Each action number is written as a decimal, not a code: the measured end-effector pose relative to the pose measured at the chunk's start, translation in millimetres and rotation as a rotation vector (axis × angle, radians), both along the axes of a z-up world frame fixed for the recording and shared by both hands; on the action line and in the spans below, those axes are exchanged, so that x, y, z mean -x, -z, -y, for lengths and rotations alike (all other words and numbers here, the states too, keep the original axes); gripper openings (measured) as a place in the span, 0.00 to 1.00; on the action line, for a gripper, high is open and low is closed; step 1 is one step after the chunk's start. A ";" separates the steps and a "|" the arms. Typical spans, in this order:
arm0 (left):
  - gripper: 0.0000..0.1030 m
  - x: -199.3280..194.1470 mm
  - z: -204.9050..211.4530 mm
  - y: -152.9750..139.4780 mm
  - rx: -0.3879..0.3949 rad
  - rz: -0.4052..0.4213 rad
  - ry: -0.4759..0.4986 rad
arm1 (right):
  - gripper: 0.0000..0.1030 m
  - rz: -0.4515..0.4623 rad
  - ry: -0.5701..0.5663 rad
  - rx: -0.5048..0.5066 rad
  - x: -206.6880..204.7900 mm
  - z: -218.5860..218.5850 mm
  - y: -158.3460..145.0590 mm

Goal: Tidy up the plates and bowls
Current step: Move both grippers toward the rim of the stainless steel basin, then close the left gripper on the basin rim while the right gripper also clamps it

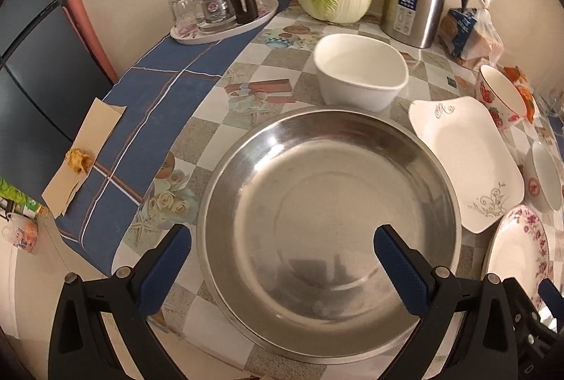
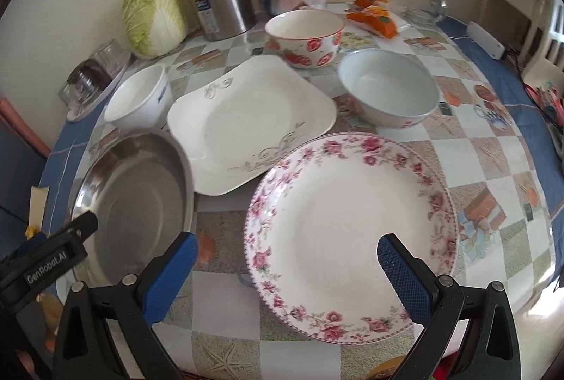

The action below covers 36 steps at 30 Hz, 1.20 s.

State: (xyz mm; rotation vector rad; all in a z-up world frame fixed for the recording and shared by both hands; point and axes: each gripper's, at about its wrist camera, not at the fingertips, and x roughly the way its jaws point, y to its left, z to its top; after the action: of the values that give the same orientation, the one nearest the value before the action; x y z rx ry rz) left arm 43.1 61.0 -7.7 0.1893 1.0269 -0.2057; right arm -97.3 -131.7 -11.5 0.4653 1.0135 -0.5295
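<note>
Right wrist view shows the floral plate [image 2: 349,232] directly ahead between the spread-open right gripper [image 2: 287,260]; the left gripper [image 1: 282,251], also open, faces the steel basin [image 1: 328,232].

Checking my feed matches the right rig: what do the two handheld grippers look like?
Both match: the left gripper and right gripper have black plastic frames with silver pivot pins and blue fingers with a fine diamond grip texture. Seen from the right wrist, the left one's black body carries white "GenRobot.AI" lettering.

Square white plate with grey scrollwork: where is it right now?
Mid-table in the right wrist view: the square plate lies between the steel basin and the flowered round plate.
</note>
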 end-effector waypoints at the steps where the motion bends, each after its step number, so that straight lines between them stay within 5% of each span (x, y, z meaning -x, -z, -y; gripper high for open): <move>1: 1.00 -3.0 -5.6 1.5 0.012 -0.008 -0.019 | 1.00 -0.005 -0.027 0.003 -3.8 -4.1 1.2; 10: 1.00 -20.4 -46.0 10.7 0.116 -0.024 -0.142 | 1.00 0.073 -0.215 -0.015 -32.3 -27.5 2.2; 18: 1.00 -22.2 -56.8 7.7 0.137 0.077 -0.176 | 1.00 0.094 -0.279 -0.051 -44.8 -34.7 6.3; 26: 1.00 -29.2 -62.2 24.6 0.150 -0.010 -0.152 | 1.00 0.037 -0.279 -0.089 -57.6 -34.0 18.4; 36: 1.00 -28.2 -63.9 33.6 0.173 -0.036 -0.128 | 0.57 0.091 -0.302 -0.124 -60.0 -37.7 14.3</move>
State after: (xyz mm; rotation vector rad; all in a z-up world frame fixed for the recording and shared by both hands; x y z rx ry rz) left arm 71.4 124.9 -41.3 -0.0367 1.0481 -0.1812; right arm -37.3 -94.0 -25.7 0.4318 1.0109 -0.1746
